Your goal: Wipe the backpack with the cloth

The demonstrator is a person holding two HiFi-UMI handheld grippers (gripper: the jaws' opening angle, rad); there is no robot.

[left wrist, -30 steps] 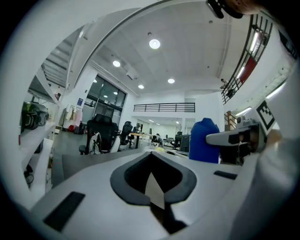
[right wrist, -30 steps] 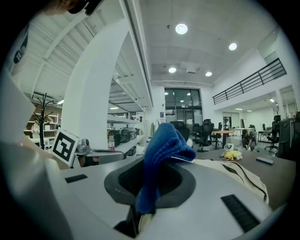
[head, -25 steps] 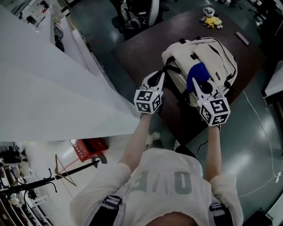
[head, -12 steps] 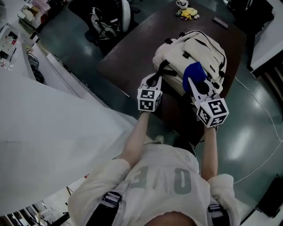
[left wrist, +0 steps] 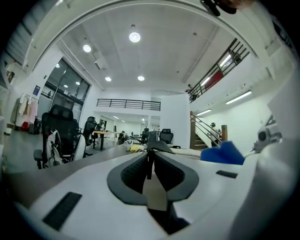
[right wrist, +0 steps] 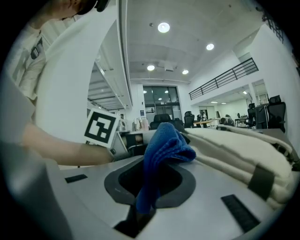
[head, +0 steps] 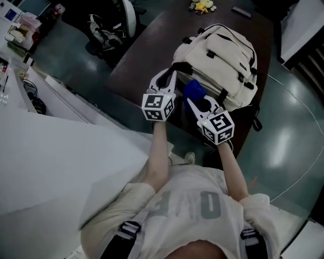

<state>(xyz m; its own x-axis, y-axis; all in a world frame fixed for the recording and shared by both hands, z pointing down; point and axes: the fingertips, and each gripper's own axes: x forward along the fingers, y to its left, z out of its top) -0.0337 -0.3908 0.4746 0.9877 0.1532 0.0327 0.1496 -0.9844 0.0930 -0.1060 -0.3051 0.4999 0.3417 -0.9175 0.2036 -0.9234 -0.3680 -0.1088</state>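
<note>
- Clamping a bunched blue knitted cloth [right wrist: 161, 147], the right gripper [head: 194, 102] has its jaws closed on the fabric. The cloth folds over and hides the jaw tips.
- The cloth lies against the near edge of the cream canvas backpack [head: 218, 53]. The backpack has black trim and lies flat on a dark brown table [head: 142, 55].
- The left gripper [left wrist: 150, 158], just beside the right one, has its ribbed black pads pressed together on a thin black webbing strap [left wrist: 158, 146] at the backpack's corner. Where the strap runs on is hard to follow.
- Each gripper carries a marker cube [head: 158, 107] printed with black-and-white squares.
- The big pale lettering on the person's light T-shirt [head: 187, 202] is too dim to read.
- At the table's far end sits a small yellow soft toy [head: 202, 5], partly cut off by the picture's edge.
</note>
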